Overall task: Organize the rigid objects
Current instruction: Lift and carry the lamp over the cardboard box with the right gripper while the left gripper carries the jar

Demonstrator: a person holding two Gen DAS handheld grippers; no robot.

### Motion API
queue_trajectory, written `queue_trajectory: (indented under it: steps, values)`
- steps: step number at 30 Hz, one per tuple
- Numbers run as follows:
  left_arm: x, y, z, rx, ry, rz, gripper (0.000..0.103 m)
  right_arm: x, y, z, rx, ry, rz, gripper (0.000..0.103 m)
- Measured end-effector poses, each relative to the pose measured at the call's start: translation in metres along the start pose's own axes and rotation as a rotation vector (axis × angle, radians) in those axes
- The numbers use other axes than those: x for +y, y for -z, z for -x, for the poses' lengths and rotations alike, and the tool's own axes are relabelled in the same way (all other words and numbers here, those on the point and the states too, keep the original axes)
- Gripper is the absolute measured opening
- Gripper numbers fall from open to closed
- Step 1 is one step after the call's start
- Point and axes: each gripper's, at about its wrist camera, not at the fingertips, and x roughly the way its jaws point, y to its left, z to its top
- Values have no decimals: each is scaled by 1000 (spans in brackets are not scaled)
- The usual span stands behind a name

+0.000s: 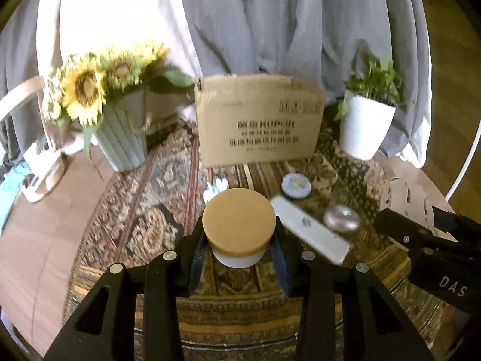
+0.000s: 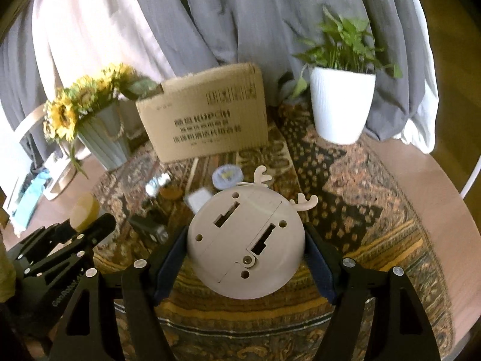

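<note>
Clearly claw [image 1: 239,248] clamping lidded jar [image 1: 239,225], sunflowers [image 1: 87,87] in vase [image 1: 123,135]

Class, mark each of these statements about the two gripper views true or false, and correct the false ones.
1. The left gripper holds a jar with a wooden lid. True.
2. The right gripper is empty. False: it grips a round beige antlered object.
3. The cardboard box stands between the sunflowers and the potted plant. True.
4. The plant's pot is black. False: white.
</note>
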Motion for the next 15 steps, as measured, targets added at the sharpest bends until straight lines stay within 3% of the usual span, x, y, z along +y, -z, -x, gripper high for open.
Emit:
queue_trajectory:
  steps: [15]
  values:
    - [1, -64, 17, -115, -2, -14, 40, 12, -70, 25, -136, -37, 49, 75]
